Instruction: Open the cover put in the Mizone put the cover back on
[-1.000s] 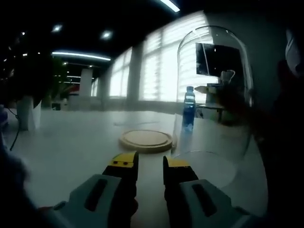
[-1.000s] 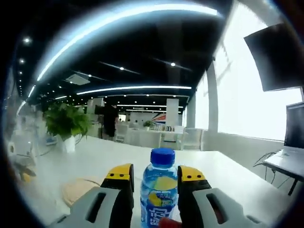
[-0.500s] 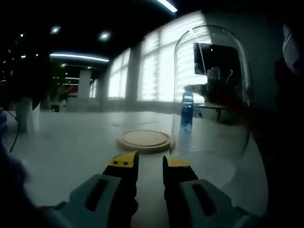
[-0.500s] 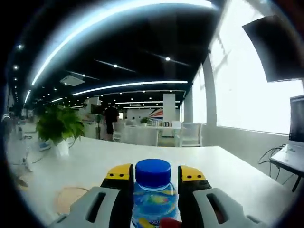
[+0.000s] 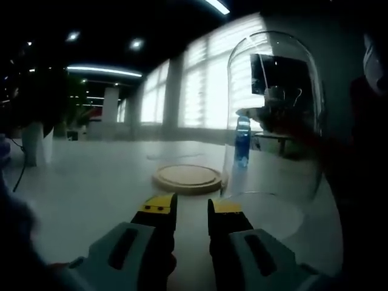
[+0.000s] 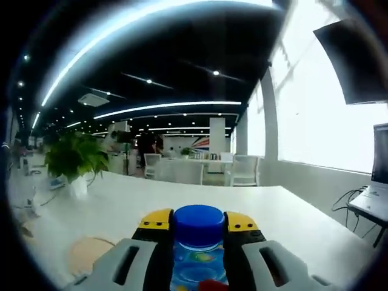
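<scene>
While gripping: right gripper (image 6: 200, 225) fingers are clamping Mizone bottle (image 6: 198, 254), lower centre.
Left gripper (image 5: 191, 209): fingers are hovering slightly parted, holding nothing.
Glass cover (image 5: 274, 115): is standing right of wooden base (image 5: 187, 178).

Clear glass cover (image 5: 274, 115), wooden base (image 5: 186, 178)

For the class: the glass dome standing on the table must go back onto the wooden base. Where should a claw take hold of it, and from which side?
Grip the glass dome low on its wall near the open rim, probably from the near side: no knob shows on its rounded top, and the wooden base lies beside it.
</scene>
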The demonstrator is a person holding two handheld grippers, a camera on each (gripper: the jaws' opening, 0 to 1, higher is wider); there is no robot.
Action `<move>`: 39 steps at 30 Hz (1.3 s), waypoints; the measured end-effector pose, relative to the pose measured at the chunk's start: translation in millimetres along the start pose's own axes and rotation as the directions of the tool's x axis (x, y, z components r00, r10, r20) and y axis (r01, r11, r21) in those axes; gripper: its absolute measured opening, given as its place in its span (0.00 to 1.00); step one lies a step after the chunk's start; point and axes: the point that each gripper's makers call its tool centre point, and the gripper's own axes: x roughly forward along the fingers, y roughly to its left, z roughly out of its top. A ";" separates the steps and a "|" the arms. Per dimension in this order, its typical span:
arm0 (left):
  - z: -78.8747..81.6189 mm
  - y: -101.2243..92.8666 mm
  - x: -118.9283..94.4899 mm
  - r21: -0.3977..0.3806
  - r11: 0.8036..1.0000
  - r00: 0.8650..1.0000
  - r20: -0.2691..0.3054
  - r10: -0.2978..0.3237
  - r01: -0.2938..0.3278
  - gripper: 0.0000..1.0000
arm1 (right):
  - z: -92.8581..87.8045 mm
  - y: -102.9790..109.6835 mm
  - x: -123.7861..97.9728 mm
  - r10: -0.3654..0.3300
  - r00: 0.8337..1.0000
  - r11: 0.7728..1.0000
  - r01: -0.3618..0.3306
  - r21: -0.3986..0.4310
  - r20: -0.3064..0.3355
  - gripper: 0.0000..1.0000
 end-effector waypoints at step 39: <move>-3.1 4.1 0.4 -0.006 1.000 1.000 -0.013 0.013 -0.013 0.15 | 9.0 18.3 -3.5 0.016 1.000 1.000 -0.016 0.007 -0.025 0.22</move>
